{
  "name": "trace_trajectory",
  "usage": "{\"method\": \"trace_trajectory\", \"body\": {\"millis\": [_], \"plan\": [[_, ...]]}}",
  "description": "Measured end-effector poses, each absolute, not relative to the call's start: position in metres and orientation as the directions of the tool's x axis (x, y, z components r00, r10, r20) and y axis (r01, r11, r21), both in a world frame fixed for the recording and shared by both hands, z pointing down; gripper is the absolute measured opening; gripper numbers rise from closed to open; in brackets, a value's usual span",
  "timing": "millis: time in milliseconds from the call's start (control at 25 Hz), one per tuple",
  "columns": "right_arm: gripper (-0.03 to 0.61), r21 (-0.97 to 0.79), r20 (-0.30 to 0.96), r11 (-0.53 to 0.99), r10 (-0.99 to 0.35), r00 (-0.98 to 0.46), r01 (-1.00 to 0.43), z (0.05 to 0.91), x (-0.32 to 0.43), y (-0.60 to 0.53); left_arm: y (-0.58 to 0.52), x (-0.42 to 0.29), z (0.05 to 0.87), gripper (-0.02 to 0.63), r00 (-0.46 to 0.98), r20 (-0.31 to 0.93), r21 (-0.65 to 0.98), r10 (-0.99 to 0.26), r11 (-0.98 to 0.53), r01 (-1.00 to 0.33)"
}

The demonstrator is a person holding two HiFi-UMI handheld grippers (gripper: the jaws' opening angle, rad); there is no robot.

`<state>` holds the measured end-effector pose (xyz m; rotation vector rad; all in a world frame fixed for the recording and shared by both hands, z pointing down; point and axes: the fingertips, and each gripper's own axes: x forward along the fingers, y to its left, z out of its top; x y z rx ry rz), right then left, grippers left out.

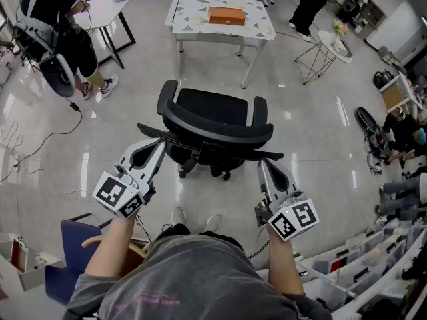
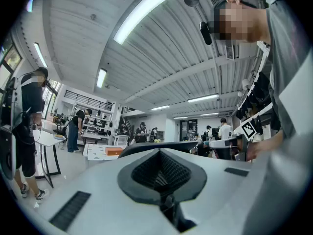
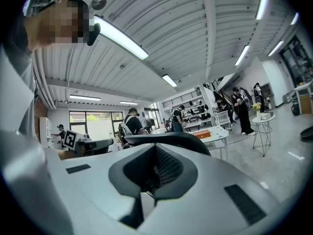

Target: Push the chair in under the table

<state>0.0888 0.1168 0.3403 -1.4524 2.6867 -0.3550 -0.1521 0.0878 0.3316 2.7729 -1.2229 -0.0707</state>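
Observation:
A black office chair (image 1: 213, 112) stands on the glossy floor with its back to me, a stretch short of the white table (image 1: 253, 29). An orange box (image 1: 227, 15) lies on the table. My left gripper (image 1: 159, 145) is shut and empty, its tip at the left end of the curved backrest (image 1: 220, 132). My right gripper (image 1: 263, 167) is likewise shut and empty at the right end. Whether either tip touches the backrest I cannot tell. The left gripper view has the closed left gripper (image 2: 160, 173) level with the backrest (image 2: 152, 145); the right gripper view shows the right gripper (image 3: 154, 173) and backrest (image 3: 169, 138) likewise.
A person in black (image 1: 60, 32) stands at the far left by another table (image 1: 100, 9). Cables (image 1: 40, 145) trail across the floor at left. A small round wire-legged table (image 1: 327, 45) stands at the right. A blue seat (image 1: 73, 245) and storage bins (image 1: 373, 265) flank me.

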Motion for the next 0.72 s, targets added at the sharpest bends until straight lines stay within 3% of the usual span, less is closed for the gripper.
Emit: {"method": "trace_trajectory", "body": {"millis": [720], "plan": [[0.003, -0.178, 0.058, 0.523, -0.840, -0.540, -0.833, 0.3393, 0.0863, 0.1106, 0.0804, -0.1500, 0.3334, 0.000, 0.682, 0.005, 0.117, -0.731, -0.677, -0.726]]}}
